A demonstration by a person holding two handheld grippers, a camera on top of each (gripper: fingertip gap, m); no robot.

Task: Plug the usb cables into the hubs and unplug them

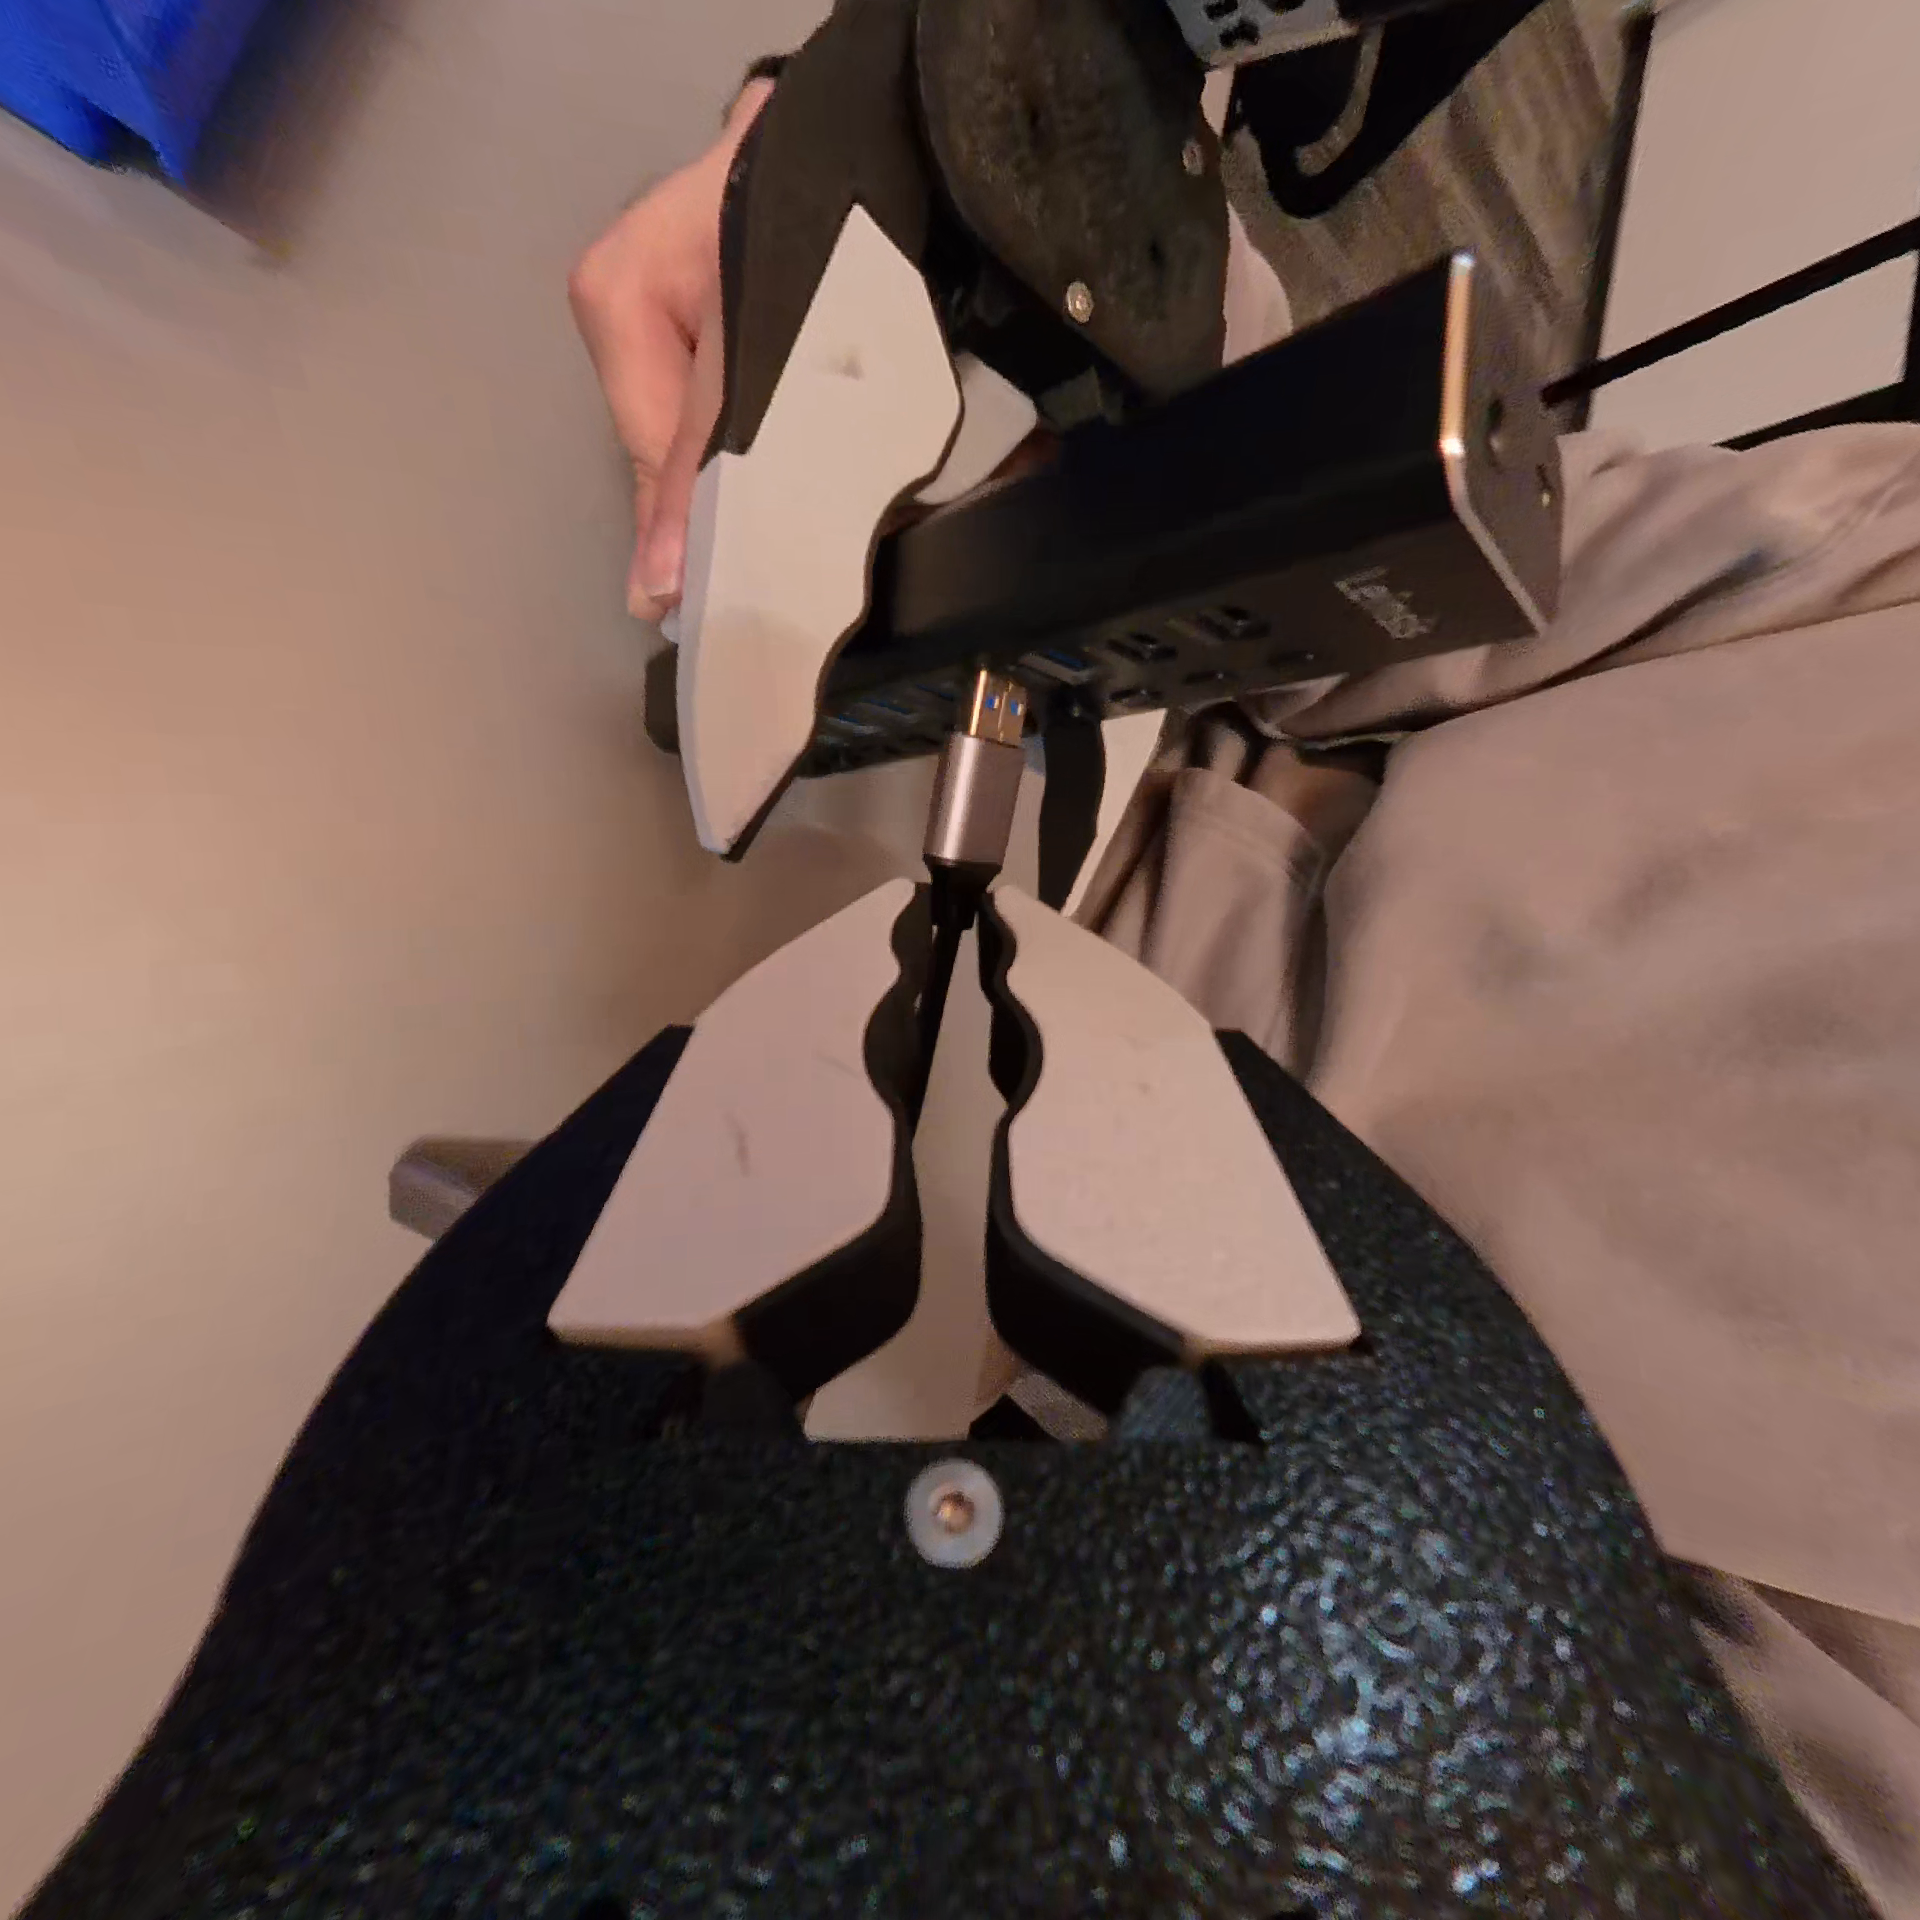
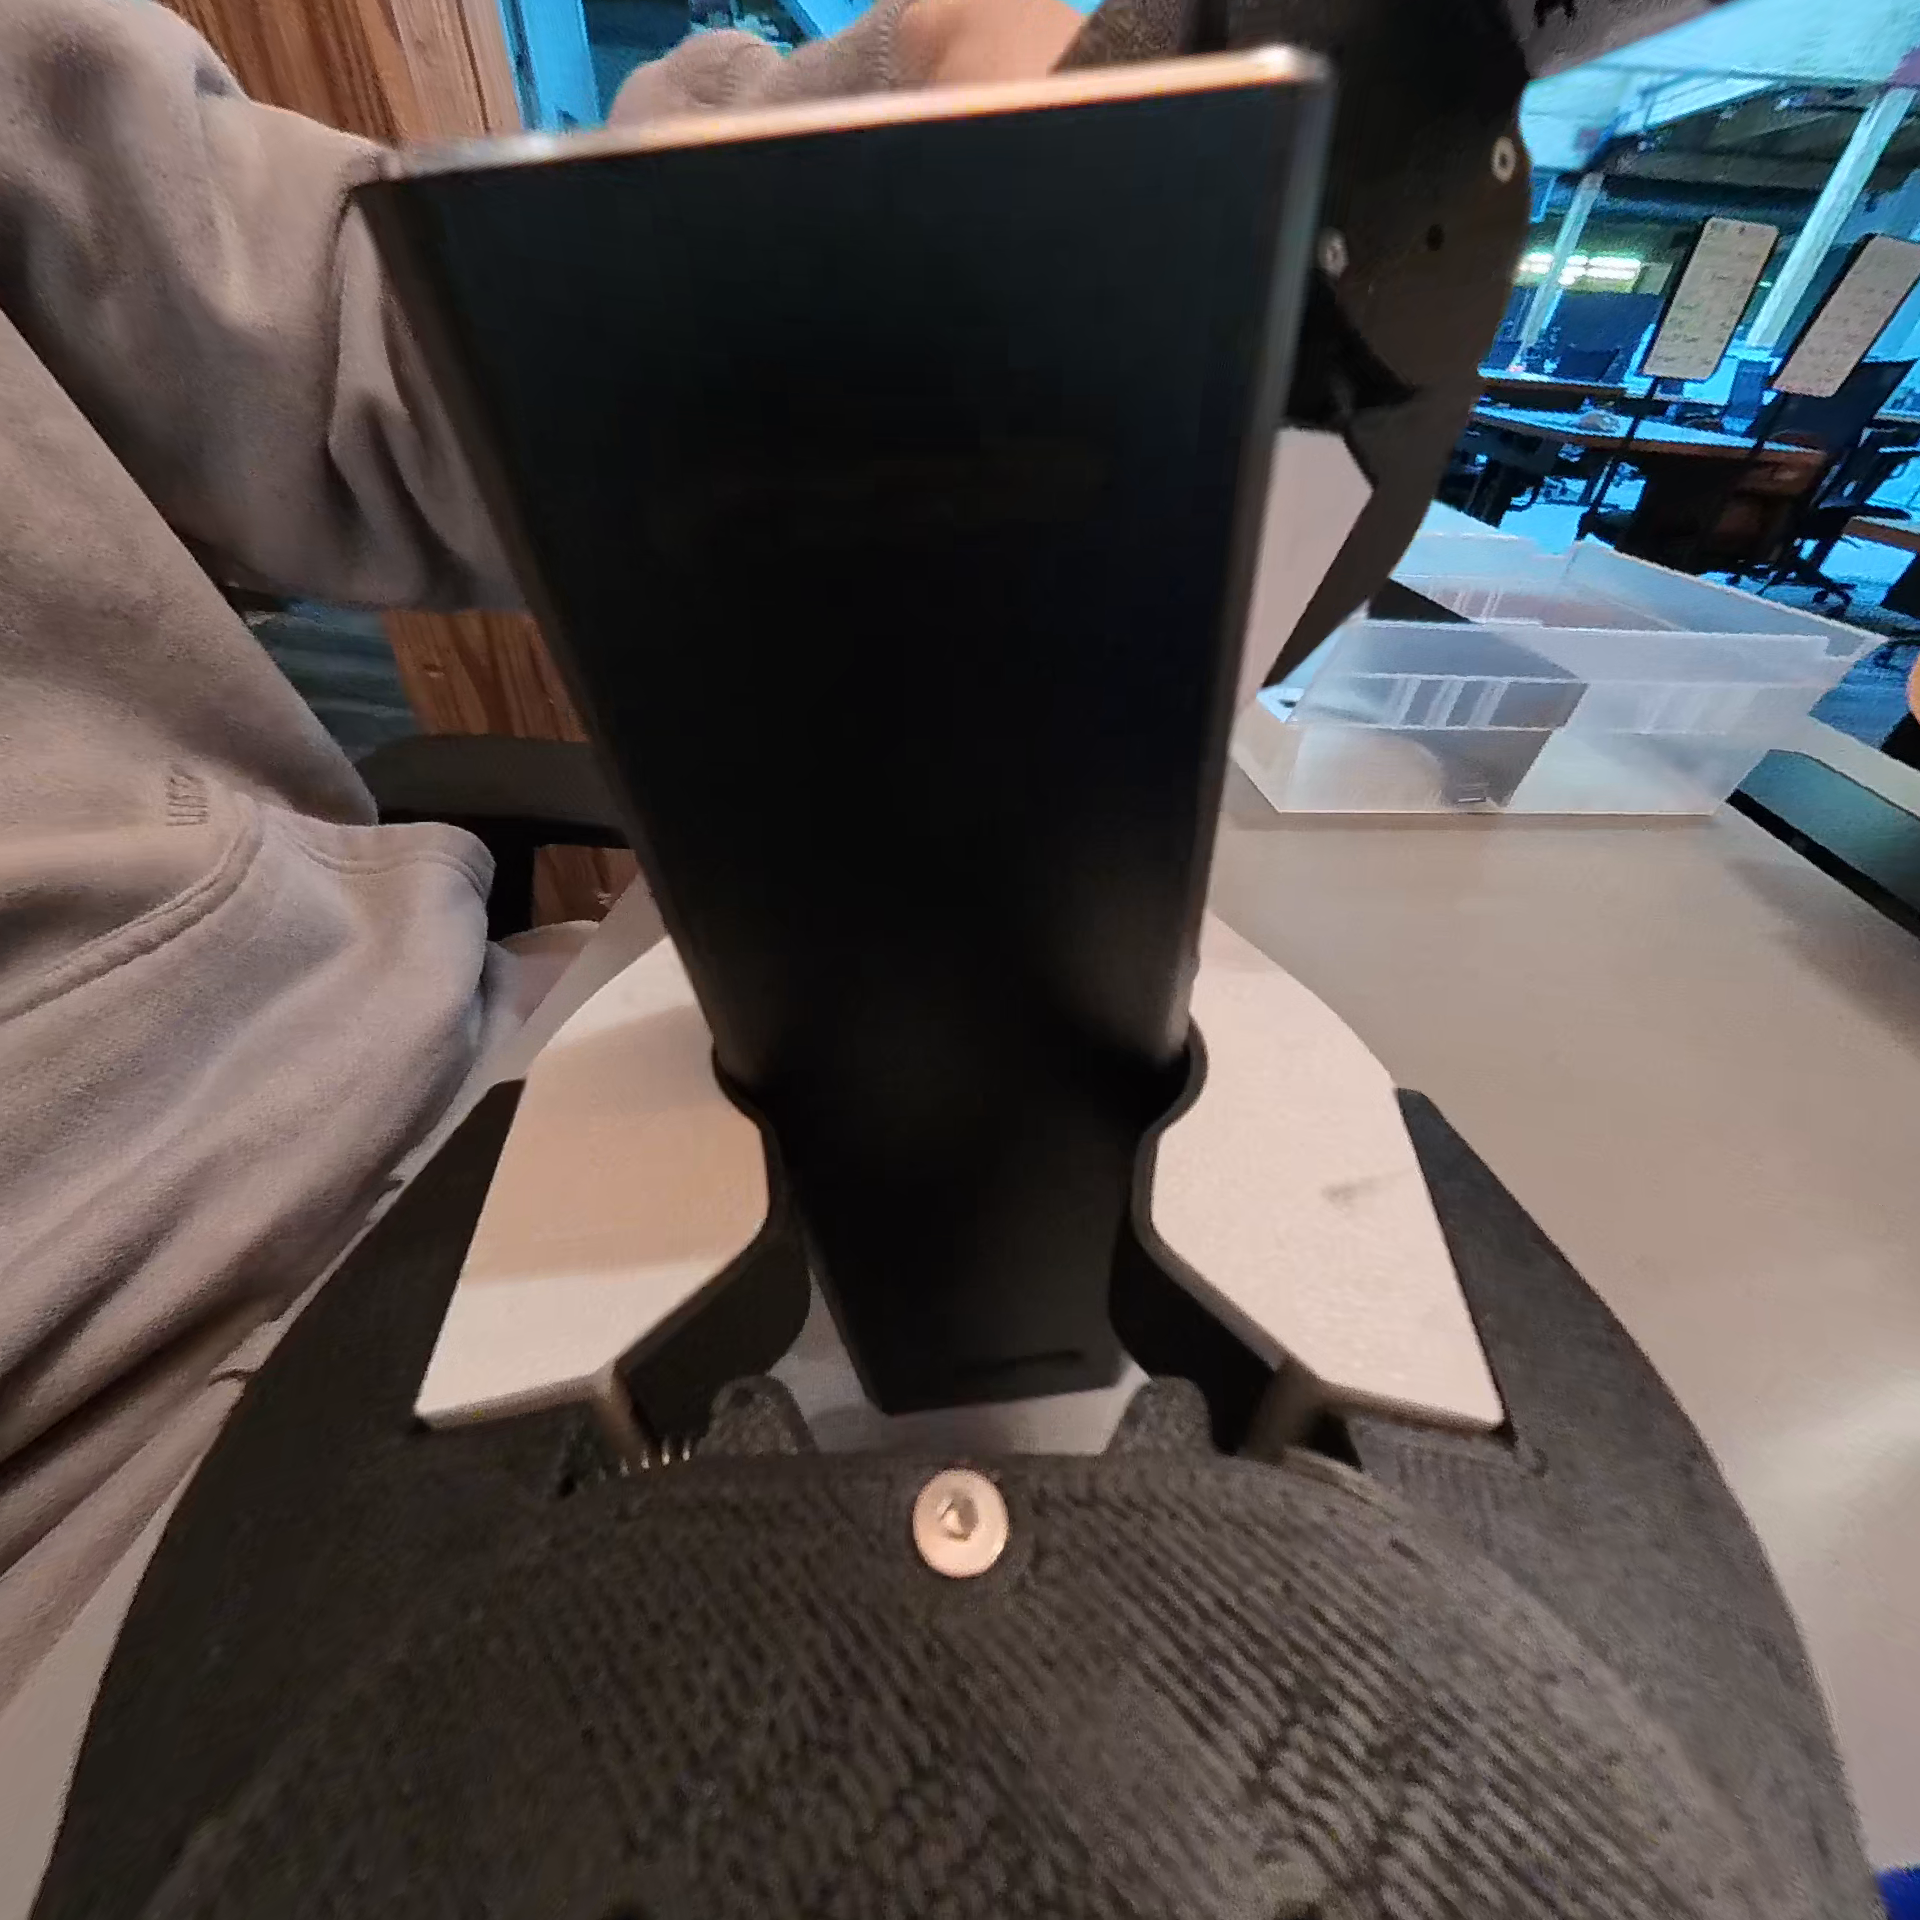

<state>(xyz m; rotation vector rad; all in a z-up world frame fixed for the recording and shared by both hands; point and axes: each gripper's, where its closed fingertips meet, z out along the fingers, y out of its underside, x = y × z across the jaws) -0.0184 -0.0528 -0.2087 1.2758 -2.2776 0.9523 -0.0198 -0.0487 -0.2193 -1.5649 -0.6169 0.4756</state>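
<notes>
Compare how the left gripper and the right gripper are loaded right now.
The left gripper pinches a thin black cable just behind the grey USB plug; the right gripper clamps the wide black hub. Left's fingers nearly meet; right's are spread around the hub. Both are shut on something.

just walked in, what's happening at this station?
A person works two handheld grippers. The right gripper is shut on a black USB hub, held up off the table. The left gripper pinches a cable just behind its USB plug, whose metal tip sits at a hub port, not fully seated.
</notes>
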